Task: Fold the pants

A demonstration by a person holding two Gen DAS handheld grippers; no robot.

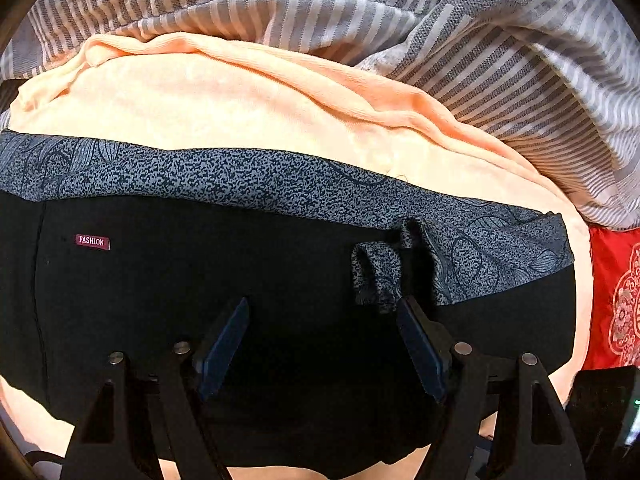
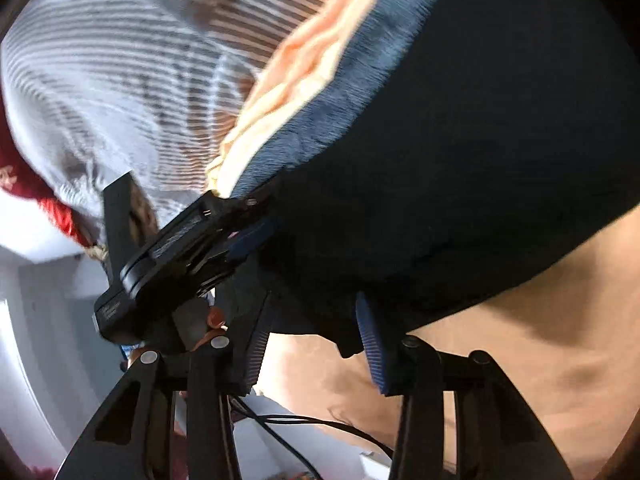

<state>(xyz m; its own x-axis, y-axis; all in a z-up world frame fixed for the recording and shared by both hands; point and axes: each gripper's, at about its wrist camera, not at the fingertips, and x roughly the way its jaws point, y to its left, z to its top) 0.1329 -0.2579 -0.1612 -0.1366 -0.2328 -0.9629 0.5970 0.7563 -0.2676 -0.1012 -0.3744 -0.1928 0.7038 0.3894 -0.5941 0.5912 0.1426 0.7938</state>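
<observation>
Pants (image 1: 248, 280) lie flat on peach sheet (image 1: 224, 104), black cloth under and between left gripper (image 1: 324, 312) fingers, which stand spread, nothing pinched. Right gripper (image 2: 316, 332) straddles the pants edge; grip unclear.

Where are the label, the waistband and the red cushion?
label (image 1: 92, 241): left wrist view, middle of the tag.
waistband (image 1: 240, 178): left wrist view, speckled grey band.
red cushion (image 1: 614, 300): left wrist view, patterned face at the right edge.

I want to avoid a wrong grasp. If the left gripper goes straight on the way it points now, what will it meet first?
Most likely the black pants: the open left gripper points down at their dark fabric, just below the patterned waistband. Depth is uncertain.
</observation>
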